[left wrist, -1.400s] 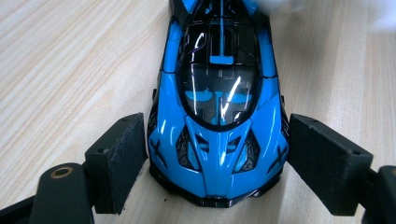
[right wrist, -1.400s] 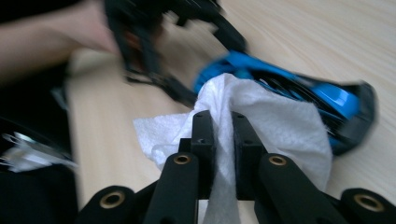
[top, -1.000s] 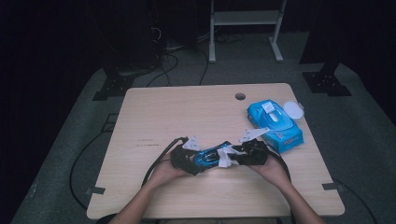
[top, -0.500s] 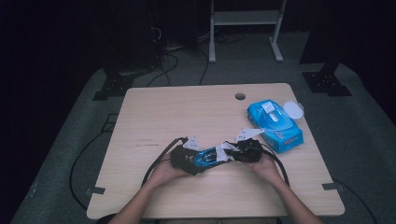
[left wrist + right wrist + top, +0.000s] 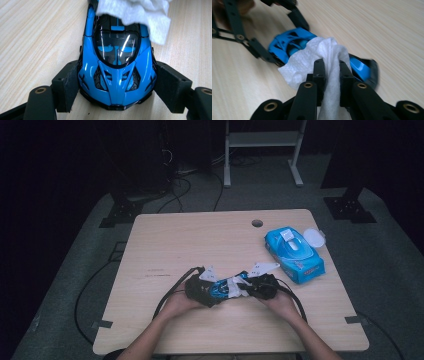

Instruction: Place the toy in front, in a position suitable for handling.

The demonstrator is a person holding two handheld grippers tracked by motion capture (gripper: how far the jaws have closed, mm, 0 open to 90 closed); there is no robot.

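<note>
A blue and black toy car (image 5: 117, 65) rests on the wooden table (image 5: 200, 240), nose toward my left gripper (image 5: 116, 85). Its jaws have just been closing, and the pads now press on both sides of the car's front. A white wipe (image 5: 312, 57) lies over the car's rear (image 5: 287, 42). My right gripper (image 5: 332, 72) has just been closing too, and is now shut on a fold of this wipe. In the high view the left gripper (image 5: 214, 289) and the right gripper (image 5: 242, 287) face each other near the front edge, with the car (image 5: 219, 288) and the wipe (image 5: 234, 289) between them.
A blue pack of wipes (image 5: 294, 251) with its white lid (image 5: 312, 236) flipped open lies at the right of the table. A round cable hole (image 5: 257, 223) sits near the far edge. Black cables trail from both grippers toward the person.
The right gripper has edged slightly left with the wipe, closer over the car. The left hand and the car have stayed where they were.
</note>
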